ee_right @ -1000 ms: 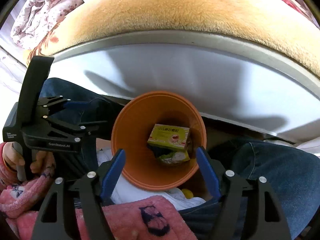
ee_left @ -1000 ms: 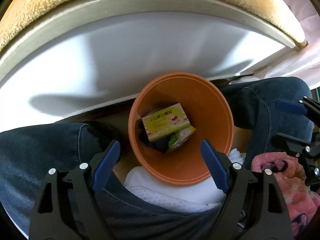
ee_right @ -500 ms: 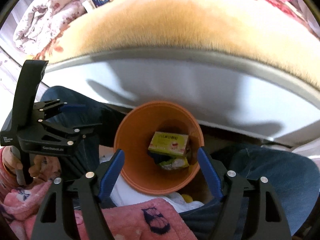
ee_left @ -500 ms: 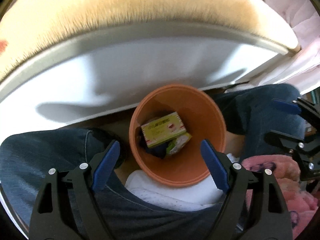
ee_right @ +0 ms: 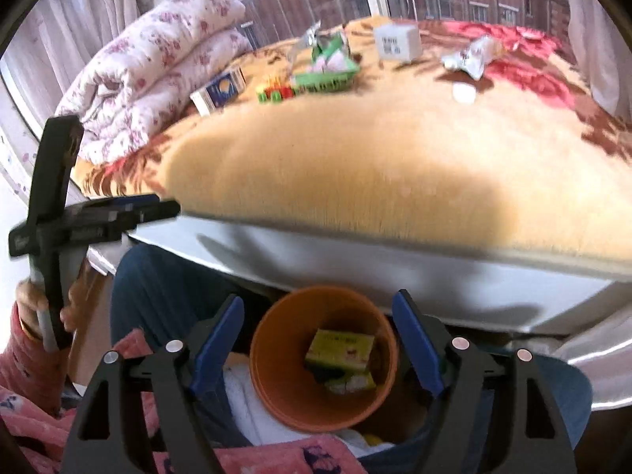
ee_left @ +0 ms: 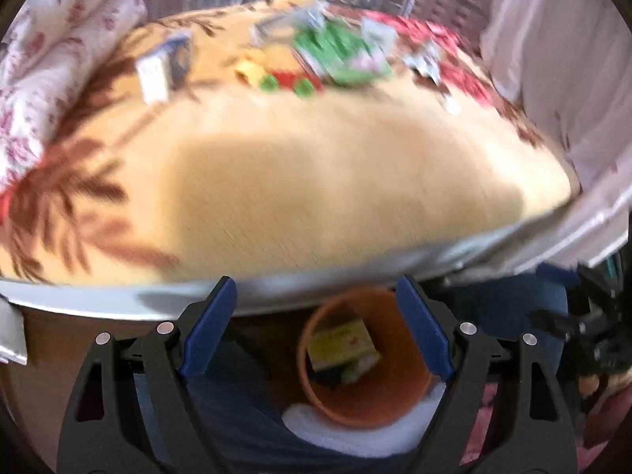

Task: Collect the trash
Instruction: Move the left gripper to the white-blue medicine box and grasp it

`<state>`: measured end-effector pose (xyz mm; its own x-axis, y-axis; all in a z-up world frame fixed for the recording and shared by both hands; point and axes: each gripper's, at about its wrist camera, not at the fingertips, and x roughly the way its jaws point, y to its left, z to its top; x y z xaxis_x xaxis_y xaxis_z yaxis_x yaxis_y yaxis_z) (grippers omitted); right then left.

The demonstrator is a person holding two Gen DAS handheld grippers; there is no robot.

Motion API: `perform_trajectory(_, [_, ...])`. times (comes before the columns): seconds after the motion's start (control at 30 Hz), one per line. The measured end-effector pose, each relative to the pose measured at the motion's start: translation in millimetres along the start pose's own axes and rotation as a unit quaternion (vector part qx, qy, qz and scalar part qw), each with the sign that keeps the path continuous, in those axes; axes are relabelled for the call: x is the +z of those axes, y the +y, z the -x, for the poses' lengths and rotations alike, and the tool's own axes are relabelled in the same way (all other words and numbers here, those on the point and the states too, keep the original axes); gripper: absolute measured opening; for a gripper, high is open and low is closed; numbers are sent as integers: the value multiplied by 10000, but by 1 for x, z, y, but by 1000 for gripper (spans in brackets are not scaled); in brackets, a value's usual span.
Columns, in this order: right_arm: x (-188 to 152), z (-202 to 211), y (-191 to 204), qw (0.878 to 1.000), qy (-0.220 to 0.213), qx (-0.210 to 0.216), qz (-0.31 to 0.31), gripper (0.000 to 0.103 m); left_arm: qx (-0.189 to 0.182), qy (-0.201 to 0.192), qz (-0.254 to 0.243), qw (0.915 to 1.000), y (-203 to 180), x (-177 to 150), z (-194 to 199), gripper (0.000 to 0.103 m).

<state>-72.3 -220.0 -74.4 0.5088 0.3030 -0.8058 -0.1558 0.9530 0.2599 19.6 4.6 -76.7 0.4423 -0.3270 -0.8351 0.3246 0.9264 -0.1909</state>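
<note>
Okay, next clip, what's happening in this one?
A seated person is clearing trash off a bed into an orange bin between their knees. The bin already holds a yellow-green box and another small packet. Both the left gripper and the right gripper are open with nothing in them; the right's jaws have just been opening. More litter waits on the blanket: a white box, a crumpled wrapper, a green basket and a blue carton.

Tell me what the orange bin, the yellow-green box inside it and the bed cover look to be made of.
Orange bin: probably plastic, a smooth, matte, evenly coloured wall with a thin rim.
Yellow-green box: likely printed cardboard, with flat faces and sharp folded edges.
Bed cover: a plush fleece-like blanket, its fuzzy pile showing at the front edge.
</note>
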Motion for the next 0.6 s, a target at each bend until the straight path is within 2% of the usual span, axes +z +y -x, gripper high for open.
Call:
perform_trajectory(0.17, [4,1,2,10000,-59,78,-13,76,370,-469,183,9980,27,45,12,81])
perform_trajectory(0.3, [2,-6,3,9999,3,122,-43,76,764,-741,423,9934,56,89,5,81])
perform_trajectory(0.4, [2,-7,3,9999,9,121,-49,76,1035,-697,627,9902,82,123,-14,81])
perform_trajectory(0.6, [5,-10,3,9998,-14,167,-47,76,1349,-436,880,9860,123,168,-58,81])
